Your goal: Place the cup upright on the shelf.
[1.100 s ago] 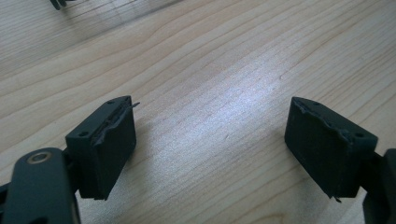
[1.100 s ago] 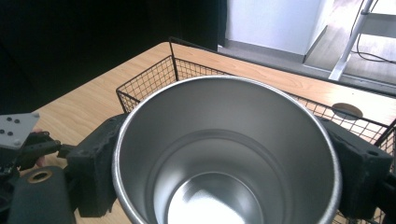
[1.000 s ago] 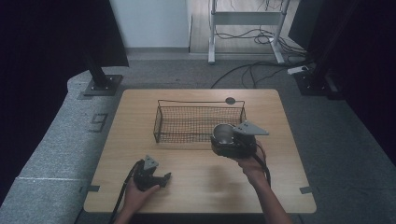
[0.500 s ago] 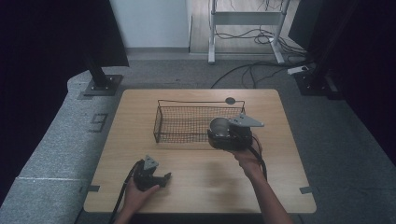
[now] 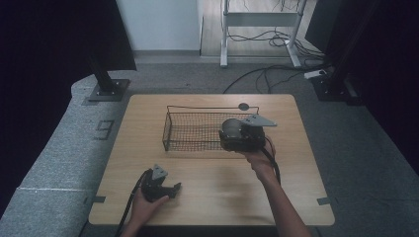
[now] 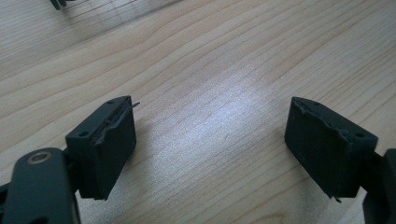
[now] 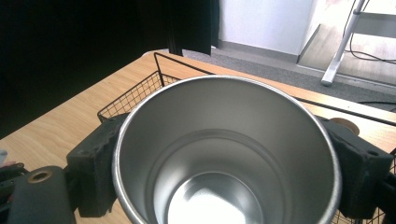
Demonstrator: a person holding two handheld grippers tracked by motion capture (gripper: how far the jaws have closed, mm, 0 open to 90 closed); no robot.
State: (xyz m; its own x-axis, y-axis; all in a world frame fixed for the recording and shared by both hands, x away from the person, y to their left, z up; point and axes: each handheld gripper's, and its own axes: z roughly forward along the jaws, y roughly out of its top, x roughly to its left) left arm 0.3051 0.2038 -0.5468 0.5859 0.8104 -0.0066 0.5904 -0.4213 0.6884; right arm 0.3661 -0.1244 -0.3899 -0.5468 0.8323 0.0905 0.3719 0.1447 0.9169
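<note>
Right gripper (image 7: 224,154) clamps steel cup (image 7: 226,154) between both jaws, mouth facing camera, held over the near right corner of the wire basket (image 5: 197,131). Left gripper (image 6: 210,154) spread wide, nothing in it, low over table (image 5: 207,197) near front-left edge.

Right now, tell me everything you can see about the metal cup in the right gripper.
The metal cup looks like brushed steel, round, with a thin rolled rim and a stepped inner wall. It is empty; its shiny bottom catches a bright reflection. Its mouth faces the right gripper's camera. The right gripper clamps it, one black pad on each side of the wall. In the high view the cup is at the right end of the wire basket.
</note>
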